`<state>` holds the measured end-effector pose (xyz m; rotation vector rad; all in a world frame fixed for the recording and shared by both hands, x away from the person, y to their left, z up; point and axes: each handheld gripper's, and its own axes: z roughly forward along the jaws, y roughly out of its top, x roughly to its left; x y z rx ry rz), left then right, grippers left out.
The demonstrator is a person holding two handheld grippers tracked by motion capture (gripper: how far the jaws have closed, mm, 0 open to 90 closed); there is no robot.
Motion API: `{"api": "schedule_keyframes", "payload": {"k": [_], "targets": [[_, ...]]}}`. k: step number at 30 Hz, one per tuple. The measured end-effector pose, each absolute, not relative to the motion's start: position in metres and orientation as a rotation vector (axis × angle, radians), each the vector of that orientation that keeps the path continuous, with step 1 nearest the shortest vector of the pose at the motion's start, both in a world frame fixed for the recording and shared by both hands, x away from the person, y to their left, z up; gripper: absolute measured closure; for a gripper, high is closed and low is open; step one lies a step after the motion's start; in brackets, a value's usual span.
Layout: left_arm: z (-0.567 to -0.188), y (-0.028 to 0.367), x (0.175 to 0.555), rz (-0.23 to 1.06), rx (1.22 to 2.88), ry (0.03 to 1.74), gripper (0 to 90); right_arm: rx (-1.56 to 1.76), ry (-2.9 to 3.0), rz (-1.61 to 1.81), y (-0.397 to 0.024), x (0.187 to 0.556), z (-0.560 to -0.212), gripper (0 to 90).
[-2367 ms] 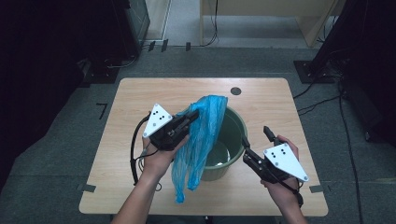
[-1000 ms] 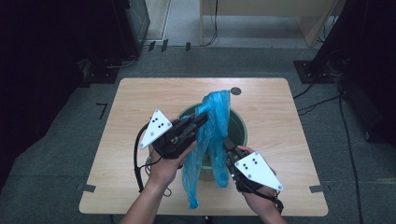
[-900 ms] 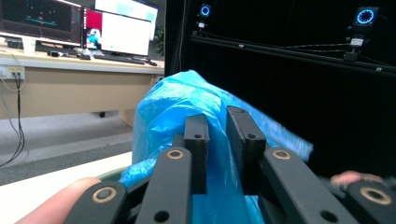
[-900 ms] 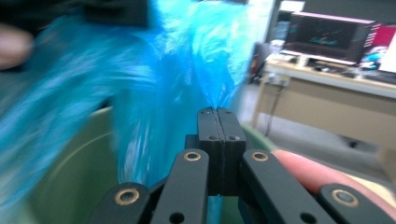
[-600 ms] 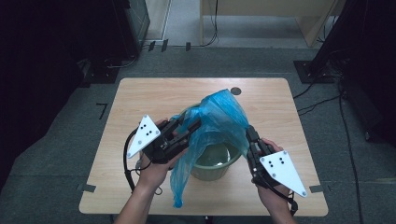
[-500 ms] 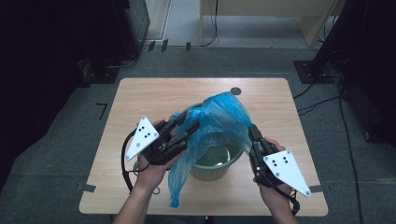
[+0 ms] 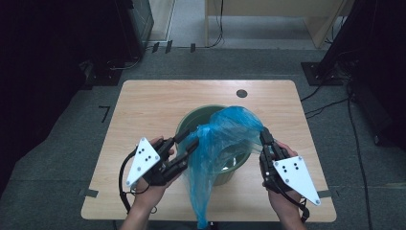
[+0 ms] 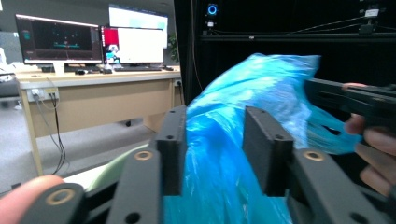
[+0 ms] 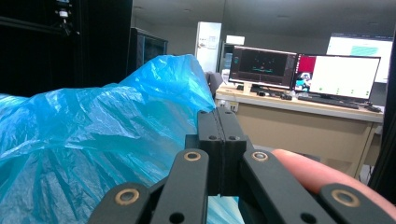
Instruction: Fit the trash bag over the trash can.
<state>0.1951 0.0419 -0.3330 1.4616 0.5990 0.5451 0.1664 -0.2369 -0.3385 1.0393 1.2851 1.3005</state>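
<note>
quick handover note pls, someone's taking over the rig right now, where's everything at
Left gripper: jaws have just been opening, blue plastic bag bunched between them, pads apart.
Right gripper: shut on the bag's edge at the right rim.
Green bin stands mid-table; the bag is spread partly over its mouth, its tail hanging over the near side.
Done: bag pulled open.
Left, probably: stretch the mouth around the whole rim and tuck the tail inside.

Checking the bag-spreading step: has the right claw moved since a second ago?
Yes. The right claw has swung from the near front of the green bin out to its right rim, still clamped on the blue bag.
</note>
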Motion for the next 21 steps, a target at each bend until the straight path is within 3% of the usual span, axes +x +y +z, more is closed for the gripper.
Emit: {"api": "schedule_keyframes", "payload": {"k": [5, 7, 9, 11, 14, 17, 21], "targets": [[-0.34, 0.025, 0.18, 0.526, 1.535, 0.586, 46.6, 1.046, 1.292, 1.294, -0.235, 0.167, -0.34, 90.0], [-0.344, 0.013, 0.177, 0.569, 1.597, 0.579, 38.4, 1.045, 1.294, 1.298, -0.234, 0.166, -0.341, 90.0], [-0.348, 0.006, 0.177, 0.609, 1.621, 0.602, 37.5, 1.043, 1.289, 1.303, -0.233, 0.164, -0.341, 90.0], [-0.351, 0.002, 0.177, 0.629, 1.647, 0.621, 43.2, 1.031, 1.286, 1.305, -0.235, 0.162, -0.34, 90.0], [-0.355, 0.003, 0.177, 0.624, 1.665, 0.59, 64.9, 1.027, 1.278, 1.3, -0.238, 0.16, -0.34, 90.0], [-0.357, 0.01, 0.179, 0.583, 1.66, 0.582, 80.8, 1.035, 1.27, 1.29, -0.243, 0.159, -0.342, 90.0], [-0.359, 0.025, 0.184, 0.483, 1.644, 0.578, 88.0, 1.041, 1.273, 1.272, -0.248, 0.159, -0.345, 90.0]]}}
